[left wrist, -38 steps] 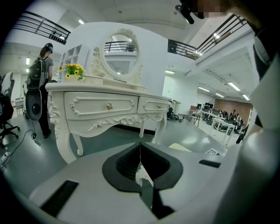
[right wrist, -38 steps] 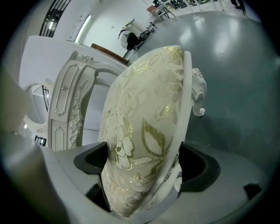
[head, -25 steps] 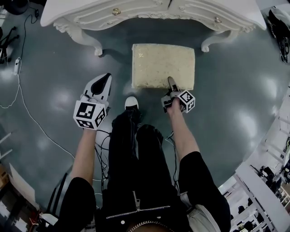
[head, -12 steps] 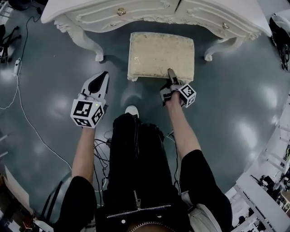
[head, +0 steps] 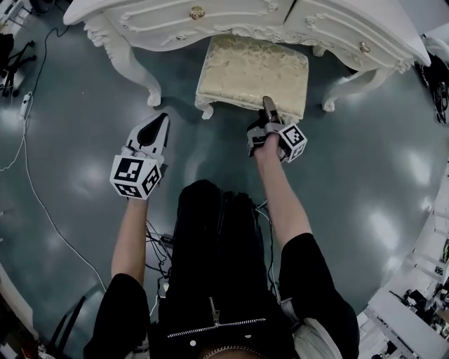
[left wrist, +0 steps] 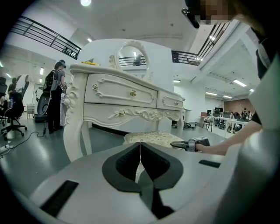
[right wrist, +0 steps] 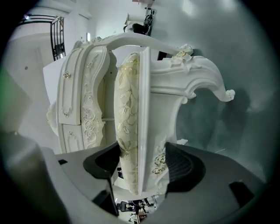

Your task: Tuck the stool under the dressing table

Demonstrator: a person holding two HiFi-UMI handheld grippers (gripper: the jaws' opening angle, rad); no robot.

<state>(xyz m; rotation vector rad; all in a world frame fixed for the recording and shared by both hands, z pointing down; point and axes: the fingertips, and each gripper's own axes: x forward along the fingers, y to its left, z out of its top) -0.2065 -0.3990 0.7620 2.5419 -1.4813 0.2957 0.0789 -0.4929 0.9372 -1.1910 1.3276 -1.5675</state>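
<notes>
- Glossy dark teal floor [head: 365, 182] in an open workspace. A cable [head: 42, 189] trails at the left, and desks line the far right edge.
- White carved dressing table [head: 161, 17] runs across the top of the head view, drawers facing the person.
- Stool [head: 245, 66] has a cream patterned cushion on a white carved frame. It sits between the table's front legs, far edge of the seat already under the apron, near edge and front legs still out.
- Right gripper [head: 267, 105] is at the near edge of the seat, right of centre. Its jaws have just been closing, with the cushion and frame rail between them. Both pads look to be against the seat, cushion on one side and carved rail on the other.
- Left gripper [head: 160, 125] hangs over bare floor, left of the stool and well apart from it, jaws closed together on nothing.
- Handling, my guess: the frame is stiff, the cushion soft and squashy, and the weight looks fairly light.
- It should slide easily on the slick floor.
- Best hold takes in the rigid rail, not the padding alone.
- The off-centre grip may swing the stool, so watch the table's right leg.
</notes>
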